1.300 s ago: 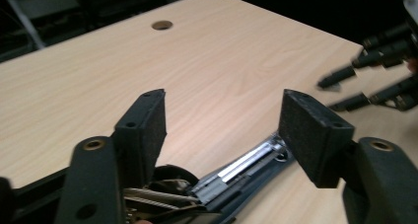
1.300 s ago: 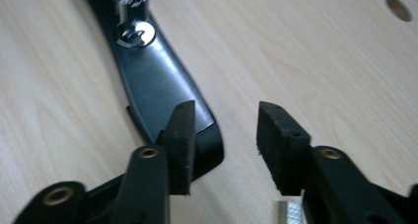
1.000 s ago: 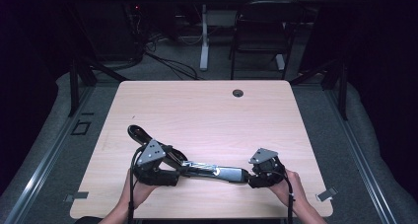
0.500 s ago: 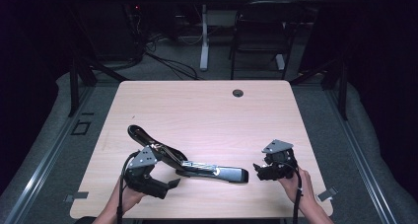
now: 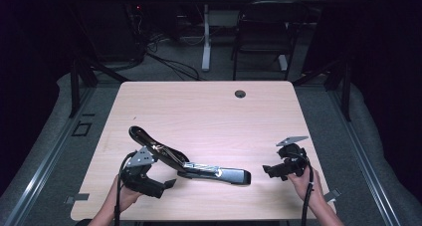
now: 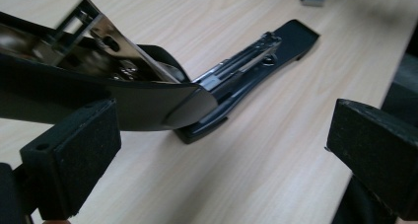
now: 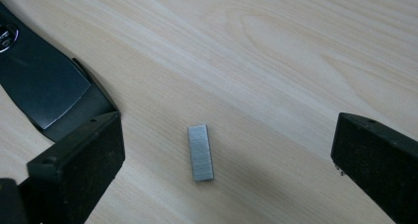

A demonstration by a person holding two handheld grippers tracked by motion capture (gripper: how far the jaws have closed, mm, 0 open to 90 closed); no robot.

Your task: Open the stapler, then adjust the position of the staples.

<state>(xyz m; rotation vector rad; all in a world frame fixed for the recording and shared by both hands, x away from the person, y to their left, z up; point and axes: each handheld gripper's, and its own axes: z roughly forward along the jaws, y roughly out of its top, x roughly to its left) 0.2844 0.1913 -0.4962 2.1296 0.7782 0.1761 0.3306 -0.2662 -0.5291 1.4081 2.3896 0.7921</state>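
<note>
A black stapler hinged open [image 5: 199, 169] lies on the pale wooden table [image 5: 209, 116] between both grippers. The left gripper [image 5: 166, 185], jaws just opened wide and empty, sits beside its raised lid. The right gripper [image 5: 267, 171], jaws just opened, frames a small grey staple strip [image 7: 200, 152] without touching it.

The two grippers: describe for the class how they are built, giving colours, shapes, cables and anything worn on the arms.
The left gripper and the right gripper are black and hand-held. Each carries a grey three-cornered plate on top and trails a black cable towards the person. In the gripper views, each jaw ends in a blocky black pad with a matt, slightly rough face. No sleeves reach the forearms seen in the high view.
</note>
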